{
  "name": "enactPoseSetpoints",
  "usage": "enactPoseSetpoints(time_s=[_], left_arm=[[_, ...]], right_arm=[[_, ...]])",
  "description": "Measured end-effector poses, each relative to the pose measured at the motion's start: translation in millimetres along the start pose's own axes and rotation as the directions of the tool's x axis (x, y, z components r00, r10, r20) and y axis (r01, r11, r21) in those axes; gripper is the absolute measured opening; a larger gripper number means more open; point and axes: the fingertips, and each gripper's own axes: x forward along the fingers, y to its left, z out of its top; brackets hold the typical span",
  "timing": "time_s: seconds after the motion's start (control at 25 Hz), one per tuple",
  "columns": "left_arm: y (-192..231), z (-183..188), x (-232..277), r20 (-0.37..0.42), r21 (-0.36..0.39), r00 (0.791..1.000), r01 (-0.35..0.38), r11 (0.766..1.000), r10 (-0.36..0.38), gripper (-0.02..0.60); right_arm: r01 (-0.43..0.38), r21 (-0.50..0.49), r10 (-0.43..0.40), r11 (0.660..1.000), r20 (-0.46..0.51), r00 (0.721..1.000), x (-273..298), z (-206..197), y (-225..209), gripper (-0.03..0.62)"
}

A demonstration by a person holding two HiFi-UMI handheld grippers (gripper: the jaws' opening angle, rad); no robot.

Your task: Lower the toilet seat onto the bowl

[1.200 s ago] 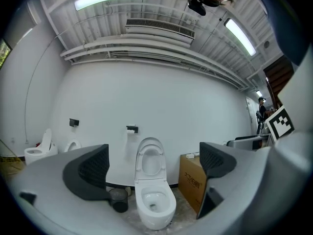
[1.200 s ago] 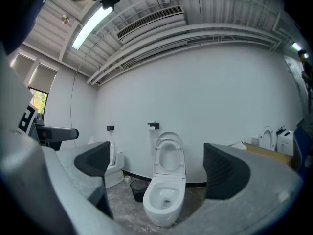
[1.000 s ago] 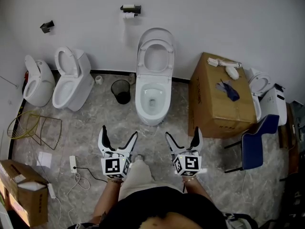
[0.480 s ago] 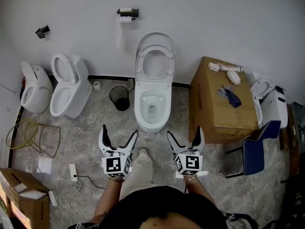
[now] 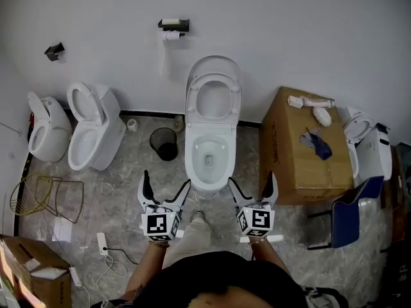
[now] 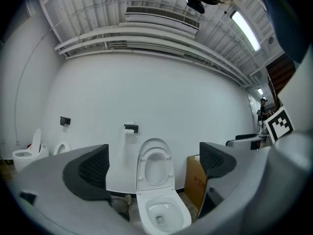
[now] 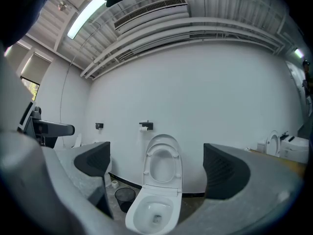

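Two hand-held grippers, left gripper (image 5: 167, 181) and right gripper (image 5: 253, 179), hover low with jaws spread wide, nothing between them; they flank the front of the one white ceramic bowl (image 5: 209, 156); its white oval toilet seat (image 5: 196, 100) stands raised against the lid at the wall; two more white toilets (image 5: 93, 130) sit left; one black mesh bin (image 5: 166, 143) and one brown cardboard box (image 5: 302, 153) stand beside the bowl.

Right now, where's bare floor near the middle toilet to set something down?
Bare floor: the strip between toilet and box, and the patch between bin and rack. Crowded lower left: rack, power strip, carton.
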Motion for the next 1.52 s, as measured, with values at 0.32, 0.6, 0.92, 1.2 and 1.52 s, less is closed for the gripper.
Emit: enactPoseSetpoints(time_s=[0.32,0.6,0.92,1.2,1.52], left_arm=[[20.5,-4.8,67.4,-0.048,-0.009,0.999,0.019,1.000,-0.019,0.546],[47.1,-7.2,130.9,-0.036,-0.027,0.998,0.060,0.998,-0.060,0.546],[67.8,-16.9,214.6,-0.035,-0.006,0.992,0.117,0.993,-0.117,0.546],[77.7,-27.8,288.2,-0.031,-0.029,0.989,0.144,0.989,-0.145,0.546],[82.7,-49.5,378.9,-0.024,-0.030,0.988,0.151,0.988,-0.152,0.545]], right_arm=[[0.023,-0.011,-0.023,1.000,0.000,1.000,70.4,5.2,-15.9,0.575],[0.042,-0.004,-0.042,0.999,-0.007,0.999,134.2,3.0,-25.9,0.574],[0.034,-0.037,-0.034,0.999,-0.008,0.999,217.9,-4.3,-39.3,0.574],[0.039,-0.038,-0.040,0.999,-0.019,0.999,294.1,-14.3,-62.2,0.574],[0.042,-0.042,-0.045,0.998,-0.067,0.997,382.3,-42.5,-99.3,0.574]])
